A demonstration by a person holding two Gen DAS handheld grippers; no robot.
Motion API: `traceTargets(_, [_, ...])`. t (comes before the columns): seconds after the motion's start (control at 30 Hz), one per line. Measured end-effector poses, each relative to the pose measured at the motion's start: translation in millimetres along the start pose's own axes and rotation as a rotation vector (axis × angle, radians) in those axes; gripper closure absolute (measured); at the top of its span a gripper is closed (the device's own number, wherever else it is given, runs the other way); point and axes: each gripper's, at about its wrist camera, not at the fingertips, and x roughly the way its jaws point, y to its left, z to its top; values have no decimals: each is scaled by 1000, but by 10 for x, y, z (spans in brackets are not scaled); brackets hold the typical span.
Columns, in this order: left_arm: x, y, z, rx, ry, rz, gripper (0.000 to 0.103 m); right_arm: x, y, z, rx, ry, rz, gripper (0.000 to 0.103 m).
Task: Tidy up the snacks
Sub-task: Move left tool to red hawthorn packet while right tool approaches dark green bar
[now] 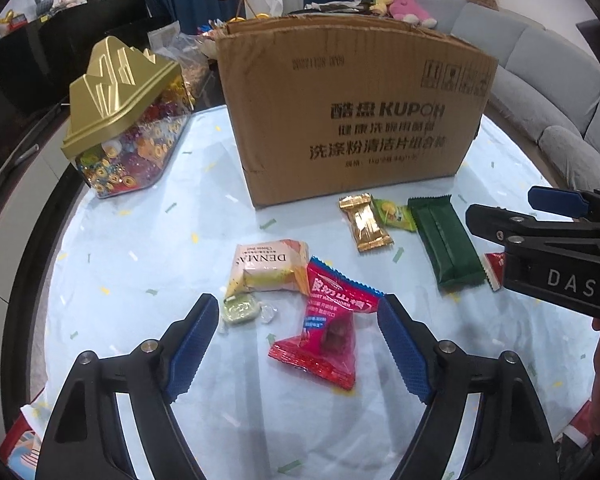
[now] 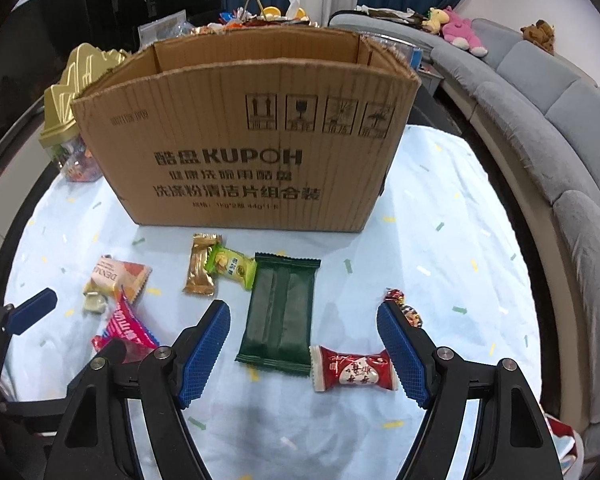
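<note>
Altogether eight loose snacks lie on the pale blue patterned tablecloth, in front of one open cardboard box printed KUPOH.

Both grippers have their jaws apart, clamped on nothing. No earlier picture is given.

Between the blue pads of the left gripper lies one red hawthorn packet, touching neither pad. Just beyond the left jaw sit one small green candy and one pink Denmark-style cookie packet, the packet's corner under the red one.

Between the pads of the right gripper lies the near end of one dark green bar wrapper. One red-and-white candy lies just beside the right jaw's pad, whether touching I cannot tell. Past the jaws, toward the box, one gold wrapper and one lime-green packet overlap.

Only the right wrist view shows one twist-wrapped candy behind the right jaw's tip, and the box's empty-looking upper inside. Only the left wrist view shows fully the one clear jar with a gold mountain-shaped lid, well to the left of the jaws and full of bright sweets; the other view catches just its edge behind the box. Each view shows the other gripper at its margin.
</note>
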Motion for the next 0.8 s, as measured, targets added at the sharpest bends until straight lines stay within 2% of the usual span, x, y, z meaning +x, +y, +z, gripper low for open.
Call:
traceTargets(0.6, [256,-67,-88,33,43,-15,29,357,79,-43,-10,74,4,26])
traceTargets(0.8, [344,-111,-121,45,66,-30,36,484,101,-71,-19,96,-2,26])
